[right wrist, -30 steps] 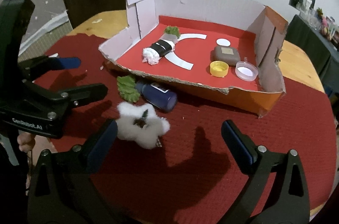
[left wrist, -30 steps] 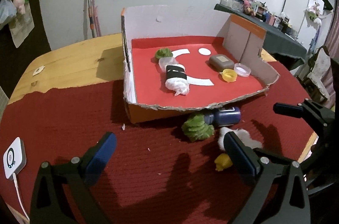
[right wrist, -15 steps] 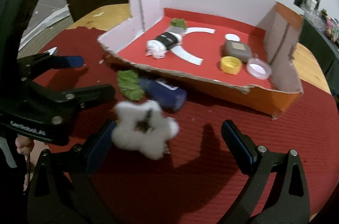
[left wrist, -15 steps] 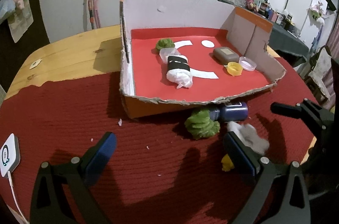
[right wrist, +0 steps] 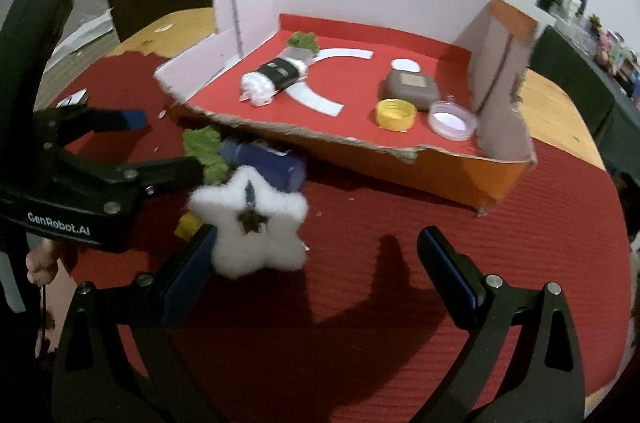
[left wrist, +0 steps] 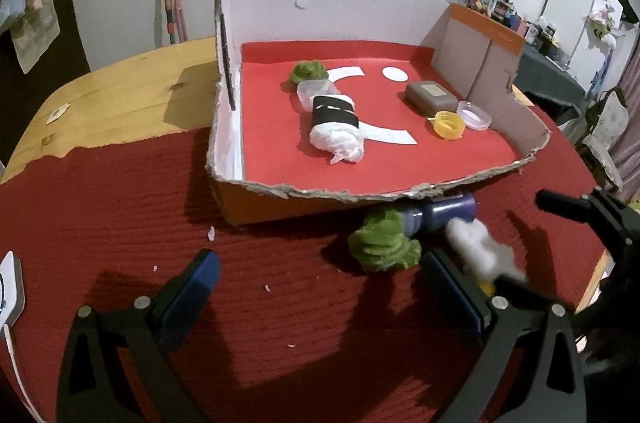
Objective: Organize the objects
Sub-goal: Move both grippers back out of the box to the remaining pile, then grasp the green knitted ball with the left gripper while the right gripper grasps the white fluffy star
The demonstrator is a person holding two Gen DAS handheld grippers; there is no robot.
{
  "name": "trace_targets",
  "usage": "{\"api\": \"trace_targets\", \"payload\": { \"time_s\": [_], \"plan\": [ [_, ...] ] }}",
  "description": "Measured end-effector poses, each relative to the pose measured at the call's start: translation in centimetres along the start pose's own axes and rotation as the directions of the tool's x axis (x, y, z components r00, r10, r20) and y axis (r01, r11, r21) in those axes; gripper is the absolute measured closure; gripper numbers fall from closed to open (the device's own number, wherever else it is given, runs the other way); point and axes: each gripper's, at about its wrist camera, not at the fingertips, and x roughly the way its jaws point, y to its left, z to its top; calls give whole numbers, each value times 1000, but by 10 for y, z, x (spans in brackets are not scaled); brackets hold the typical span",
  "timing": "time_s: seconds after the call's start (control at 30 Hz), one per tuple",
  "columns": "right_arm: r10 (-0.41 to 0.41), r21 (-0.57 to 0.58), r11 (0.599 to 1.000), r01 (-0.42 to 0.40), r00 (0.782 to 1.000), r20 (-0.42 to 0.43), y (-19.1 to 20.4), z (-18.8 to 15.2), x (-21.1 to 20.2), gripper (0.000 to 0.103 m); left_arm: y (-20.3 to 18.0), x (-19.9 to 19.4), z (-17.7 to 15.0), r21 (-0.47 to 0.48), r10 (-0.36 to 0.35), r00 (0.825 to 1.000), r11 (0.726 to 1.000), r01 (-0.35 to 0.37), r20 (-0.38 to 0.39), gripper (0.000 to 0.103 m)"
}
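A white fluffy star (right wrist: pixel 252 223) lies on the red cloth (right wrist: pixel 360 303), just inside the left finger (right wrist: pixel 192 263) of my open right gripper (right wrist: pixel 316 251); whether it touches the finger is unclear. Behind the star lie a dark blue bottle (right wrist: pixel 264 161), a green fuzzy clump (right wrist: pixel 204 151) and a small yellow piece (right wrist: pixel 188 225). My left gripper (left wrist: pixel 320 275) is open over the cloth, the green clump (left wrist: pixel 382 243) by its right finger (left wrist: pixel 448 279). The bottle (left wrist: pixel 440 213) sits against the cardboard box (left wrist: pixel 280 207).
The red-lined box (right wrist: pixel 440 171) holds a white roll with a black band (left wrist: pixel 336 127), a brown case (left wrist: pixel 430 97), a yellow cap (left wrist: pixel 448 125), a clear lid (left wrist: pixel 474 115) and another green clump (left wrist: pixel 308 71). A white device (left wrist: pixel 8 287) lies at the cloth's left edge.
Both grippers have moved forward toward the box. The white star now sits much closer to my right gripper, by its left finger. Both stay open.
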Motion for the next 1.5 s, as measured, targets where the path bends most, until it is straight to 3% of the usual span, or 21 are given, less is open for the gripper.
{"api": "trace_targets", "payload": {
  "time_s": [0.47, 0.6, 0.67, 0.87, 1.03, 1.3, 1.5],
  "plan": [
    [-218, 158, 965, 207, 974, 56, -52, -5, -28, 4, -3, 2, -2, 7, -16, 1000, 1000, 16, -7, 0],
    [-81, 143, 987, 69, 994, 79, -43, -7, -27, 4, -8, 4, -2, 16, -19, 1000, 1000, 20, -14, 0],
    [-48, 120, 992, 40, 997, 67, -35, -7, -22, 4, -10, 7, -2, 18, -22, 1000, 1000, 23, -19, 0],
    [11, 88, 996, -15, 999, 44, -18, -9, -9, 4, -11, 11, -3, 21, -24, 999, 999, 25, -30, 4],
    [116, 132, 983, -125, 991, 71, -22, -7, -14, 4, -8, 10, -2, 18, -28, 999, 999, 28, -26, 4],
    [135, 77, 987, -139, 990, 47, -1, -2, -2, 4, 2, 2, 2, -7, -26, 1000, 1000, 26, -6, 7],
    [18, 61, 998, -20, 999, 32, -4, -3, 9, 4, 0, 4, 3, -1, -31, 1000, 1000, 31, -7, 7]
  ]
}}
